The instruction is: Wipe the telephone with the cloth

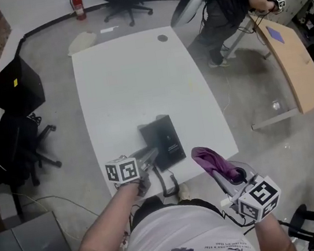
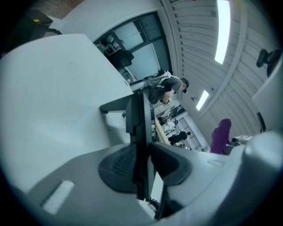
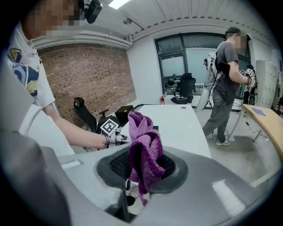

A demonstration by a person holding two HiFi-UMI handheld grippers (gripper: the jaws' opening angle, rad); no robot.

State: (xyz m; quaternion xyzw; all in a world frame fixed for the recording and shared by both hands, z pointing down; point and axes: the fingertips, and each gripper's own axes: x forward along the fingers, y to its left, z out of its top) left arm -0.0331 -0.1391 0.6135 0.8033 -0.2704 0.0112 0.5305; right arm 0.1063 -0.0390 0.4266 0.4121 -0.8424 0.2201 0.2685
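Telephone [image 1: 163, 141]: black, lying at the near edge of the white worktop [image 1: 138, 78], right in front of the person.
Left hand-held gripper [image 1: 149, 157]: clamped on the telephone's near-left edge, 1 pad on each side of the thin black body.
Right hand-held gripper [image 1: 221, 171]: closed on the purple cloth [image 1: 211, 160], held up off the worktop's near-right corner, apart from the telephone.
Step in hand: looks like bracing the telephone so the cloth can come in; no wiping contact yet.
Doing it well: hold that left clamp firm so the telephone cannot skid. Bring the loose bunch of cloth down onto the top face, not the bare jaw tips. Stroke away from the clamped edge and steer clear of the cord [image 1: 167, 183] hanging off the near side.
Head view alone: the whole layout with both hand-held grippers at once, and the open gap between cloth and telephone.
Left gripper view alone: the grip itself, with the telephone edge-on between the pads and a coiled bit of cord just below. The cloth is only a purple patch far off to the right.
Right gripper view alone: how the cloth sits, with most of it bunched above the jaws and a short tail hanging beneath. The left marker cube shows beyond it.
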